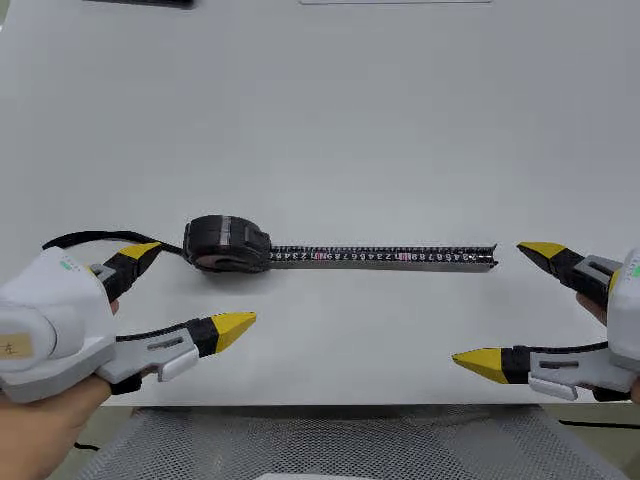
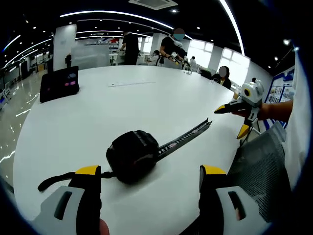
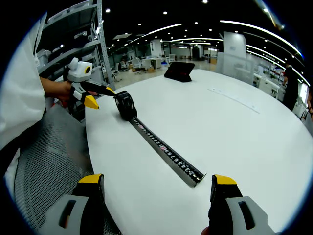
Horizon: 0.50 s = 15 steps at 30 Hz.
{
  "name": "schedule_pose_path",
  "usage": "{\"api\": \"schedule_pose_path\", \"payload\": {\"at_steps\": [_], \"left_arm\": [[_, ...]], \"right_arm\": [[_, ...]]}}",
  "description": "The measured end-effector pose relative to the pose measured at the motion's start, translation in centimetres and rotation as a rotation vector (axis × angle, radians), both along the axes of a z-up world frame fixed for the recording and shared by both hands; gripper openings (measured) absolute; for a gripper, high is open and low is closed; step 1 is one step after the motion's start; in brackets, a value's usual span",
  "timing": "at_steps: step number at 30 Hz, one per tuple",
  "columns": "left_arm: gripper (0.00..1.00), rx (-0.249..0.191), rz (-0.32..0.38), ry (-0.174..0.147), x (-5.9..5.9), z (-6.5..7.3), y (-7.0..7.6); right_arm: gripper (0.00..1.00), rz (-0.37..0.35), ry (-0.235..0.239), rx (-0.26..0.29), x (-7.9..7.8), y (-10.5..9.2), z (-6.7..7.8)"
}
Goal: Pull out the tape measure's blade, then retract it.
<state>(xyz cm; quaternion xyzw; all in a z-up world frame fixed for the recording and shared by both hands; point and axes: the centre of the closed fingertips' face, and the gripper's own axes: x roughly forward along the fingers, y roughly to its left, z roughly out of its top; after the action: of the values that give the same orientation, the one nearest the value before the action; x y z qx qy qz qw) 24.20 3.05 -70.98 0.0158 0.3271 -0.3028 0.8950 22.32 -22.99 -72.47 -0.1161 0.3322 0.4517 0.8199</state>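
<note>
**Me:** My left claw sits nearest, jaws apart and empty, just beside the tape measure's case on the tabletop.

**Spotter:** And the blade?

**Me:** The blade lies flat, running rightward from the case. Its tip stops just short of my right claw, also spread and empty. I'd say retracting comes next.

Bright, even overhead light; fisheye edges perhaps slightly soft.
</note>
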Motion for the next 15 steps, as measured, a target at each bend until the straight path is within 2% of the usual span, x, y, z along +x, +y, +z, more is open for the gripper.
{"api": "schedule_pose_path", "payload": {"at_steps": [8,12,15], "left_arm": [[0.81,-0.016,0.041,0.032,0.7,-0.6,-0.6],[0.81,-0.039,0.061,0.054,1.0,-0.9,-0.9],[0.81,-0.044,0.075,0.059,1.2,-1.1,-1.0]], "right_arm": [[0.89,-0.002,0.001,0.004,0.3,-0.2,-0.1],[0.89,-0.003,0.002,0.005,0.4,-0.3,-0.1],[0.89,-0.005,0.002,0.005,0.5,-0.4,-0.1]]}}
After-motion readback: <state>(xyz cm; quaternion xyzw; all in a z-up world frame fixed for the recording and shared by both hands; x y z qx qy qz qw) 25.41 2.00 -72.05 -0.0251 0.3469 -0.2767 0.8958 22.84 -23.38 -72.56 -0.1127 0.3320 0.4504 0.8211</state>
